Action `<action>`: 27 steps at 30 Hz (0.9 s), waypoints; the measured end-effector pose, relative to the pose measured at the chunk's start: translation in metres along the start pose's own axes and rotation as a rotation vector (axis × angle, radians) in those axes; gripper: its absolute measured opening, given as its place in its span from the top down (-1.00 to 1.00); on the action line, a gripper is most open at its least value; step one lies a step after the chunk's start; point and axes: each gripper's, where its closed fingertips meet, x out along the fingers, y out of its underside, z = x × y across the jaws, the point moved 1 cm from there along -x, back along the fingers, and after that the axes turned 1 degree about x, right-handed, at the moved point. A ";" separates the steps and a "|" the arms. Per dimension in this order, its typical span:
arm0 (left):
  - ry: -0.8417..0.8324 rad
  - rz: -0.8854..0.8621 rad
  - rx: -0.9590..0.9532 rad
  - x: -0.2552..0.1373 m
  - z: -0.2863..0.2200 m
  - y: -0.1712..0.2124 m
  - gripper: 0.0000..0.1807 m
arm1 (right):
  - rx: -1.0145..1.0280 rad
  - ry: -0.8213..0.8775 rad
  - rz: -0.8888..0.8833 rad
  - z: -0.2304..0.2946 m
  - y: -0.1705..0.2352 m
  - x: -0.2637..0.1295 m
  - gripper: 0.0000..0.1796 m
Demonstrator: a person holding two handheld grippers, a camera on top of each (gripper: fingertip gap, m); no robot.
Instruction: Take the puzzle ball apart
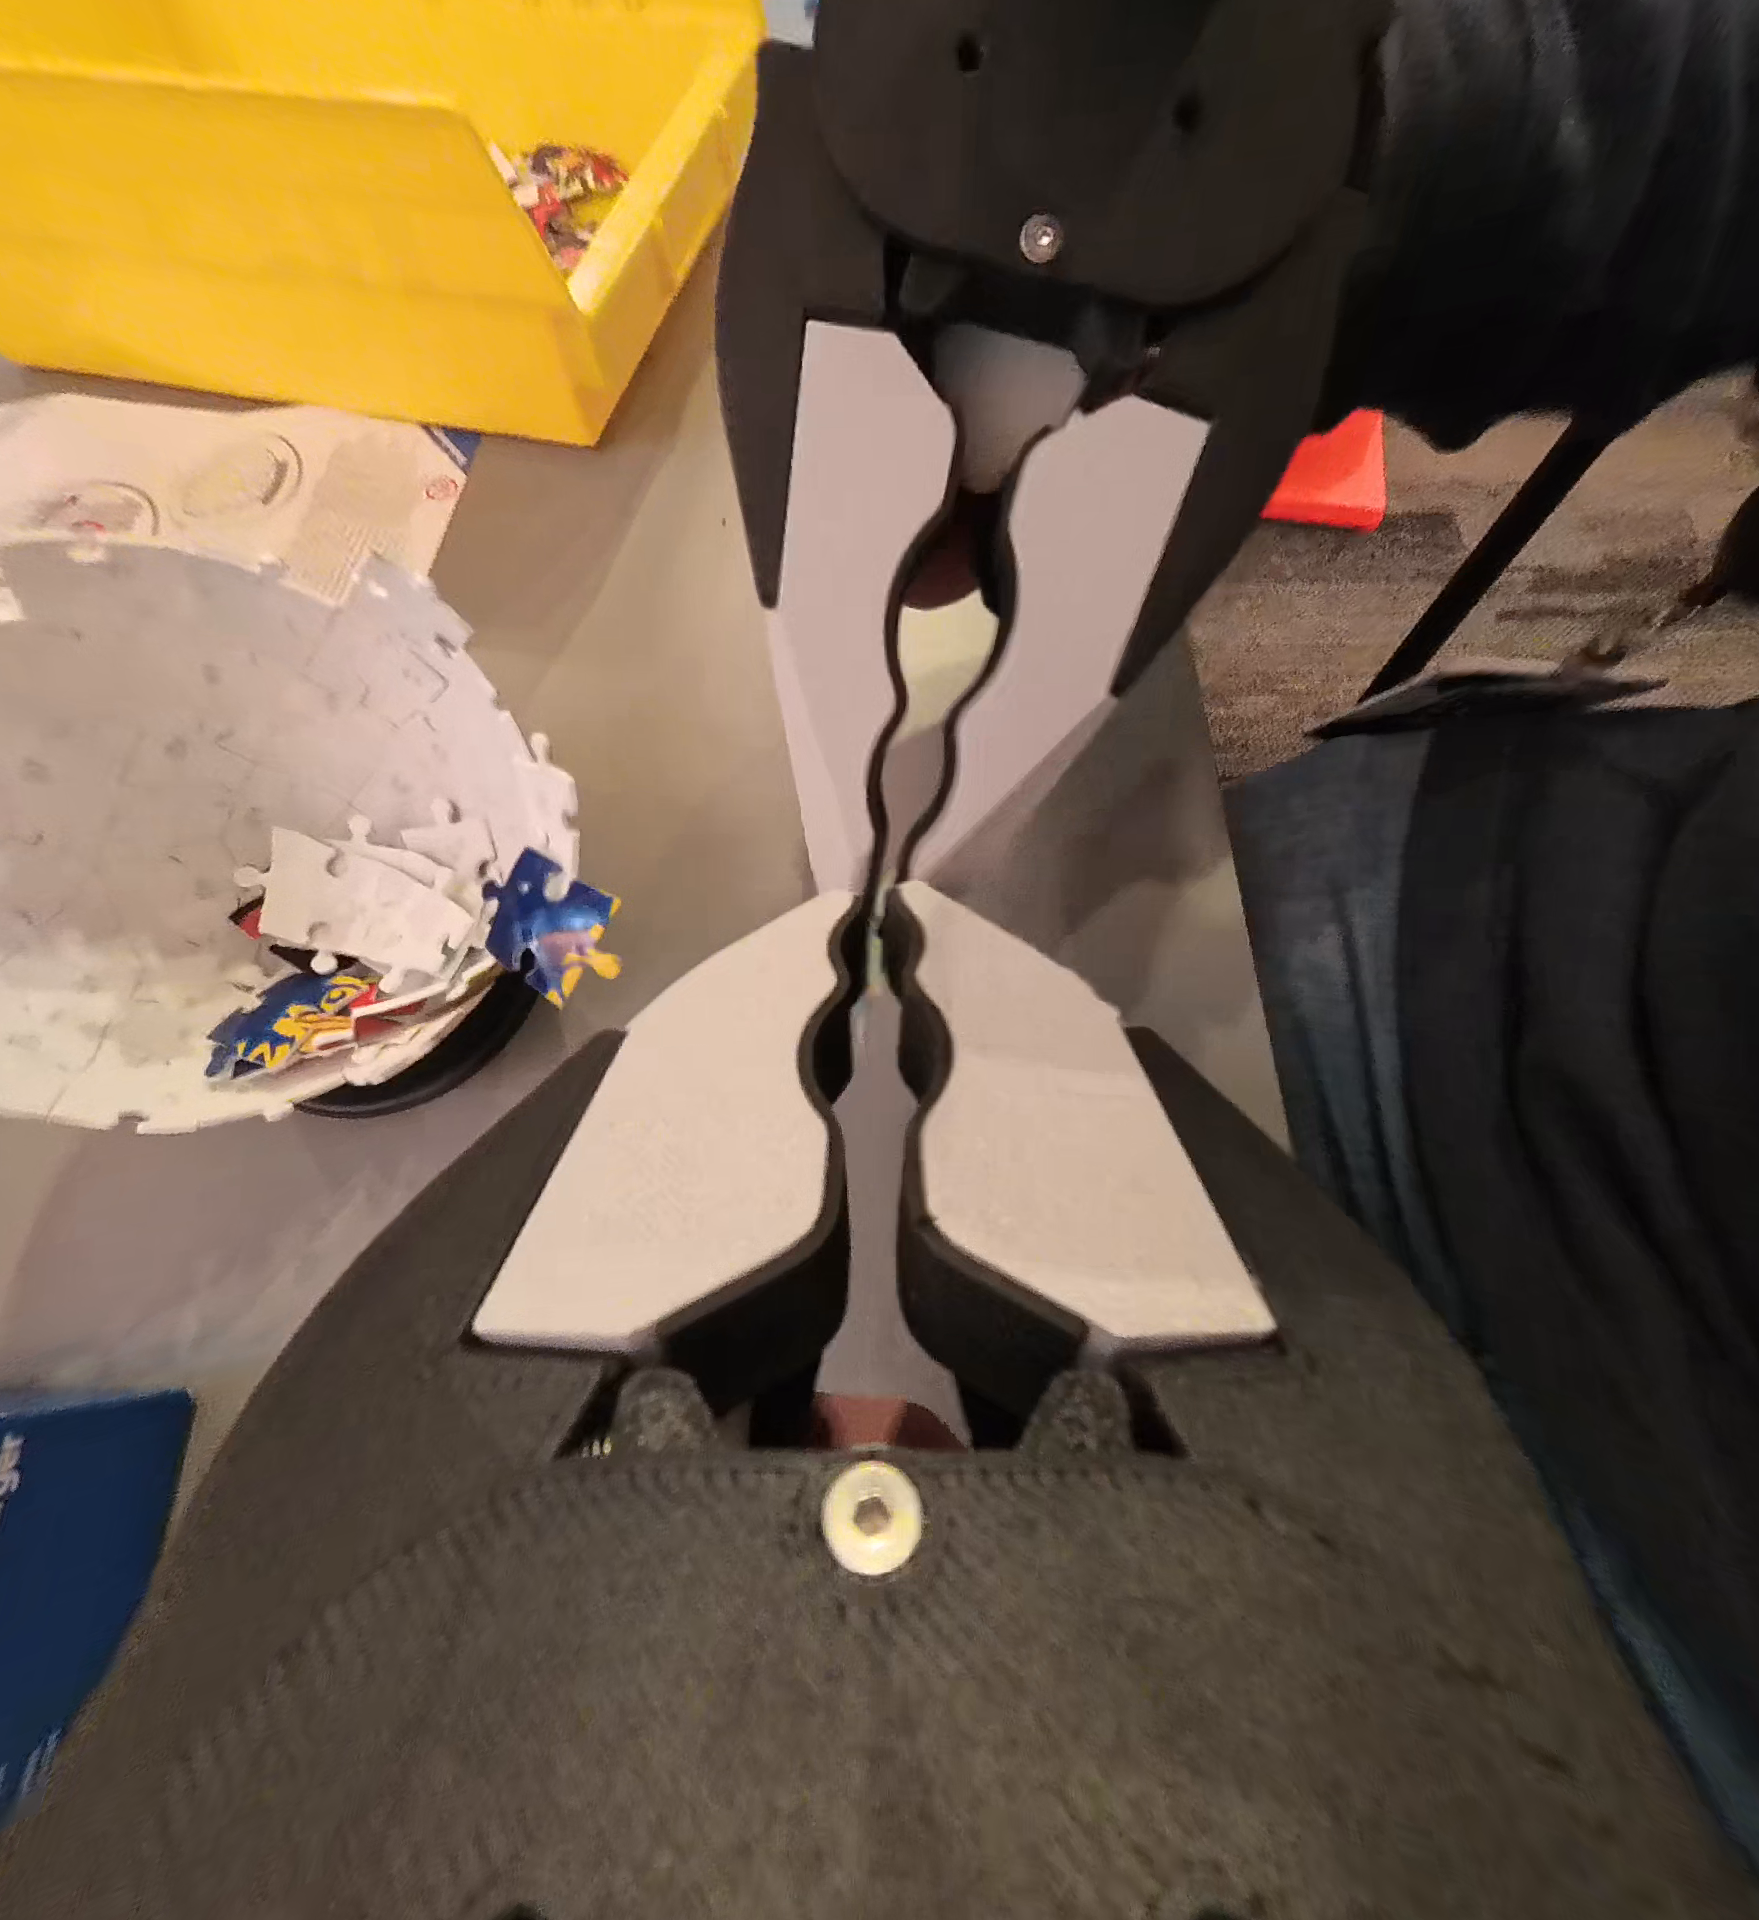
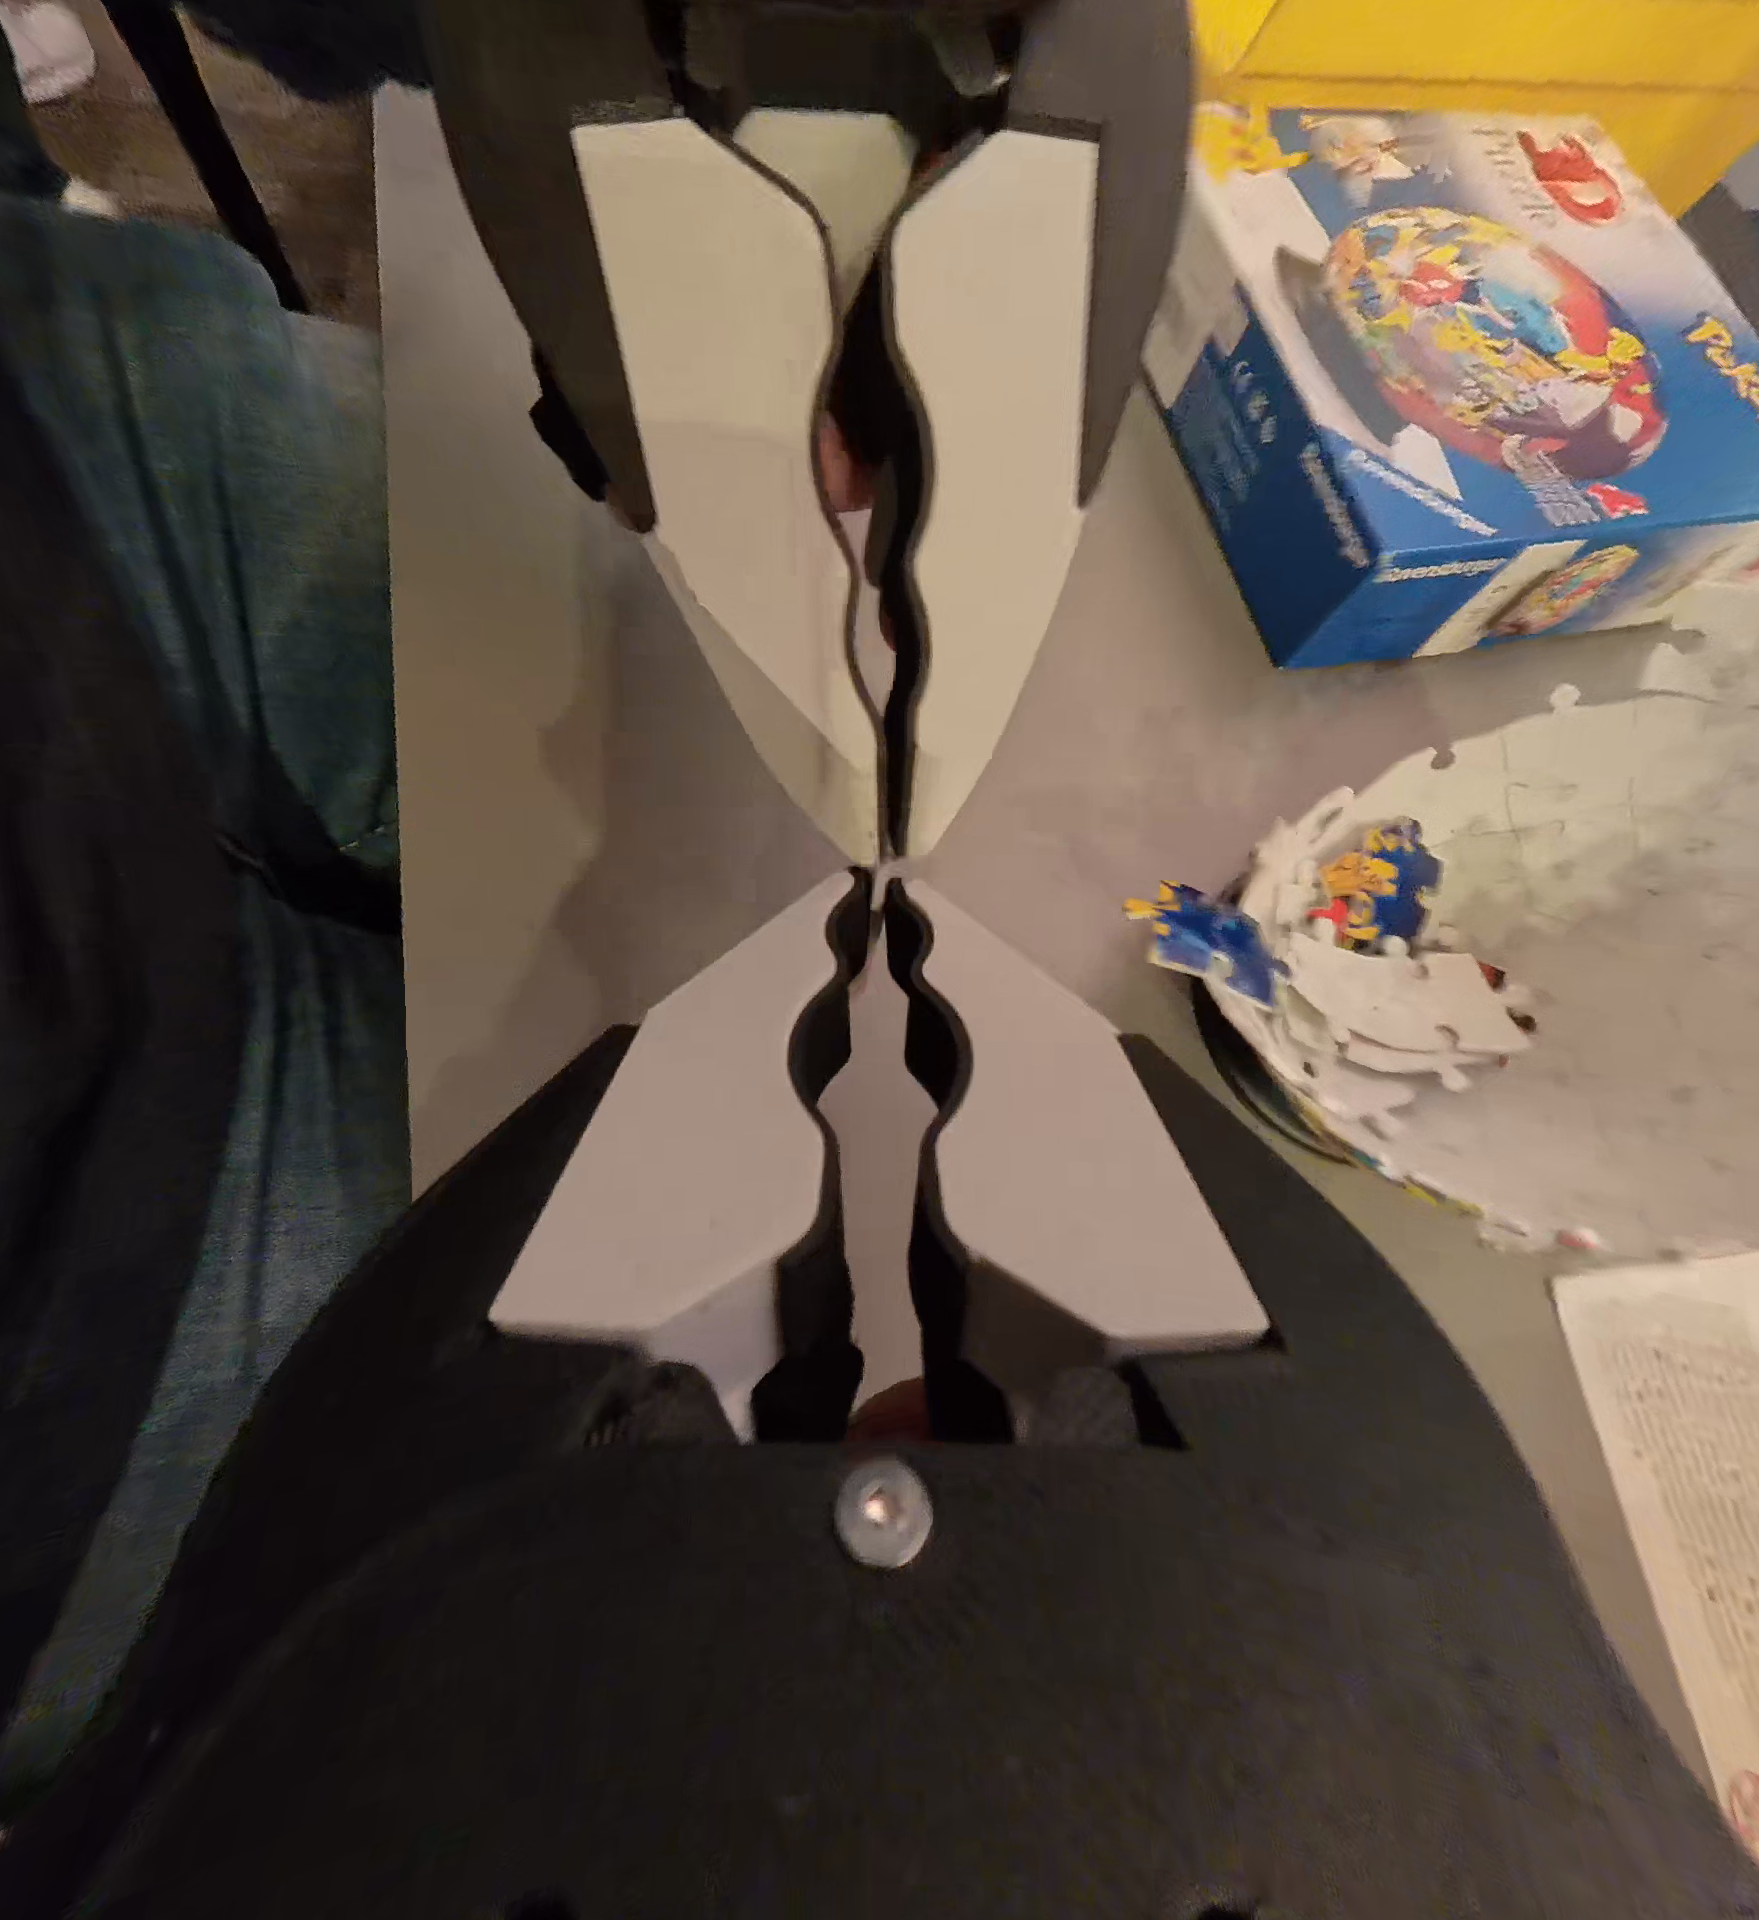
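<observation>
Left wrist view shows the left gripper and the right gripper meeting tip to tip, both pinched on one small puzzle piece that only peeks out as a thin sliver. The puzzle ball, now just a half shell like a white bowl with loose pieces inside, sits on the grey table off to the left gripper's left, apart from both claws. Right wrist view has the shell on the right, between the blue puzzle box and a paper sheet.
</observation>
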 end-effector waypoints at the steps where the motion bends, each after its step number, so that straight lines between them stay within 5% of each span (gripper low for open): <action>1: -0.017 -0.014 -0.018 -0.002 0.004 -0.003 0.85 | 0.016 0.028 -0.011 -0.008 -0.001 -0.009 1.00; 2: -0.052 -0.016 -0.020 -0.004 0.012 -0.004 0.68 | 0.025 0.065 -0.018 -0.019 -0.002 -0.022 1.00; 7: -0.258 0.052 0.094 -0.005 0.057 0.003 0.44 | 0.160 0.429 -0.075 -0.115 0.004 -0.126 1.00; 11: -0.359 0.189 0.324 0.014 0.070 0.020 0.40 | 0.388 0.693 0.039 -0.191 0.075 -0.197 0.98; 12: -0.390 0.223 0.409 0.019 0.070 0.023 0.41 | 0.457 0.728 0.090 -0.202 0.098 -0.206 0.79; 14: -0.461 0.282 0.591 0.027 0.071 0.028 0.45 | 0.558 0.749 0.181 -0.211 0.134 -0.216 0.24; 22: -0.545 0.221 0.571 0.029 0.078 0.020 0.94 | 0.517 0.820 0.168 -0.203 0.136 -0.230 0.69; 27: -0.489 0.102 0.402 0.021 0.077 0.006 0.95 | 0.382 0.511 -0.077 -0.147 0.052 -0.179 0.64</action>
